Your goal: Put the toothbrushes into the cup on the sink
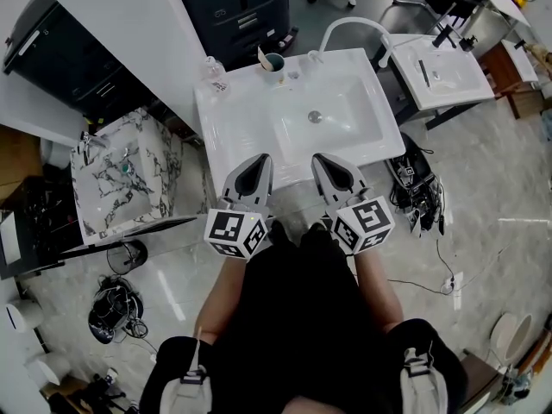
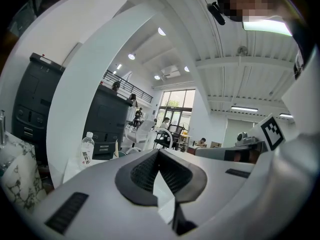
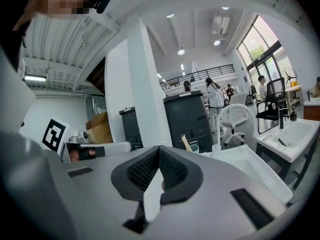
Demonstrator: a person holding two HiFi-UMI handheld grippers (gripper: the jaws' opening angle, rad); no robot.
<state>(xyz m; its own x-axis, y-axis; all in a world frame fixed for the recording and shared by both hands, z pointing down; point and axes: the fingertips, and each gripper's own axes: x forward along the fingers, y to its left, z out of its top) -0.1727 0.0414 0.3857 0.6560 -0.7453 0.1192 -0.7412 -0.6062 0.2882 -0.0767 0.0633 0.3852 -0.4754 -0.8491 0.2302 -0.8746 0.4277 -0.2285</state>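
Both left hand-held gripper (image 1: 260, 159) and right hand-held gripper (image 1: 321, 159) are clenched empty (one cup (image 1: 274, 63), one toothbrush (image 1: 262, 55)).

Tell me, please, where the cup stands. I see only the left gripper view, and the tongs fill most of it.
Observer: The green round cup stands on the back rim of the white rectangular ceramic sink, left of the curved white tap.
Operator: Is something inside it?
Observer: One pale stick leans in it; I cannot tell whether it is a toothbrush.
Operator: And the other side?
Observer: The right gripper has its tongs together, with nothing between them.
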